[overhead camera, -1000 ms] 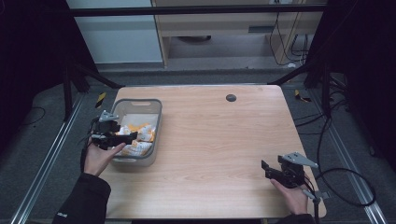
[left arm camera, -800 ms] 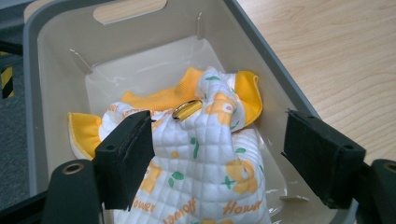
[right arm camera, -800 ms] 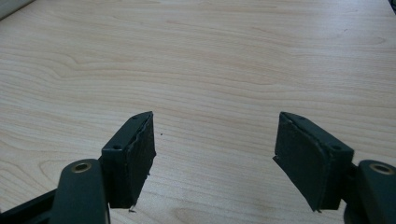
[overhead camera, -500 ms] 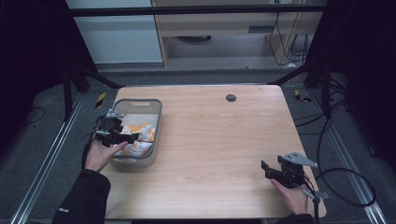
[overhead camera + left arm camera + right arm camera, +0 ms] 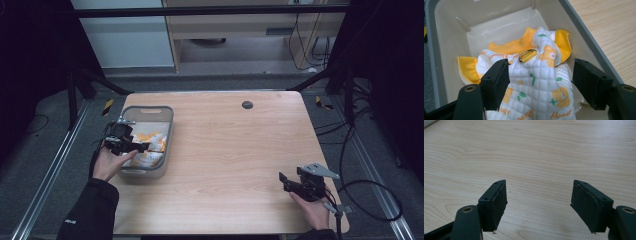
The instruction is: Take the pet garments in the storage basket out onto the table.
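Bench (image 5: 225,145): a flat top of pale wood grain was seen from the high view, with a small dark round disc (image 5: 247,104) near its far edge.
Bin (image 5: 167,131): a grey rectangular plastic tub with a smooth cream inside was set at the bench's left side.
Cloth (image 5: 541,82): a quilted white fabric printed with orange flowers, green leaves and the word "Flower" lay crumpled in the bin; its orange ribbed edging was shown by the left gripper view, where the high view gave a pale heap (image 5: 149,145).
Ring (image 5: 527,55): a small metal loop over a yellow tab was seen on the cloth in the left gripper view.
Left claw (image 5: 540,75): its jaws were held apart on either side of the cloth, having just been closing; the left pad lay against the fabric, the right pad stood clear of it.
Right claw (image 5: 539,195): its jaws stood wide apart over bare wood, nothing between them, near the bench's near right corner (image 5: 286,181).
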{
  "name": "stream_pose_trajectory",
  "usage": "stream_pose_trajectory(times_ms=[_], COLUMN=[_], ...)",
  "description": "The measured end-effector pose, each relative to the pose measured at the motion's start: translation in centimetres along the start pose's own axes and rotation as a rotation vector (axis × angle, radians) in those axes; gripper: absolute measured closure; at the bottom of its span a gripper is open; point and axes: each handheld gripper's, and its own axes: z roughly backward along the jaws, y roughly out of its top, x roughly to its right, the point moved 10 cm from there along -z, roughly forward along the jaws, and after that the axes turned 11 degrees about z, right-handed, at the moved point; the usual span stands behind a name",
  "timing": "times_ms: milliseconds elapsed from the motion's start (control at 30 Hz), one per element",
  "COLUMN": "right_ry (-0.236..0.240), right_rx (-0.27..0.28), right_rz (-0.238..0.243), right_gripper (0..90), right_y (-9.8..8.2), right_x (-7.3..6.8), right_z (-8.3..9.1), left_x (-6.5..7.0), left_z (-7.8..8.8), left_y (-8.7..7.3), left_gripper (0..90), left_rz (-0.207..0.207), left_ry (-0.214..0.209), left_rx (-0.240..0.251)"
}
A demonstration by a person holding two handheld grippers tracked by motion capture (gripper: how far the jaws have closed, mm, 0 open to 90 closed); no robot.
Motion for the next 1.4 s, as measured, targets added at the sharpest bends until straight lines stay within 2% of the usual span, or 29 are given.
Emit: stream_pose_trajectory(times_ms=[167,233,433,533,633,867,1167,1400], right_ry=[0.005,0.005,0.010,0.012,0.012,0.015,0.013,0.014], right_rx=[-0.004,-0.005,-0.009,-0.012,-0.013,-0.015,-0.016,-0.017], right_rz=[0.000,0.001,-0.002,-0.002,0.000,0.000,0.006,0.006], right_gripper=[28.5,28.5,28.3,28.2,28.2,28.0,28.0,27.9], right_y=[0.0,-0.1,-0.1,-0.1,-0.1,-0.2,-0.2,-0.2], right_x=[-0.1,-0.1,-0.2,-0.2,-0.2,-0.2,-0.2,-0.2], right_z=[0.0,0.0,0.0,-0.1,-0.1,-0.1,-0.1,-0.1], left_x=[0.0,0.0,-0.3,-0.3,-0.4,-0.6,-0.9,-1.0], left_z=[-0.6,-1.1,-2.0,-2.3,-2.4,-2.9,-3.0,-2.7], left_y=[-0.2,-0.5,-1.0,-1.1,-1.2,-1.9,-2.1,-1.9], left_gripper=[32.9,34.3,40.2,44.2,48.4,61.8,75.6,79.7], left_rz=[-0.011,-0.025,-0.027,-0.014,-0.018,-0.001,0.004,0.002], left_ry=[0.018,0.037,0.056,0.046,0.050,0.043,0.055,0.065], left_rx=[-0.024,-0.056,-0.106,-0.123,-0.135,-0.197,-0.215,-0.206])
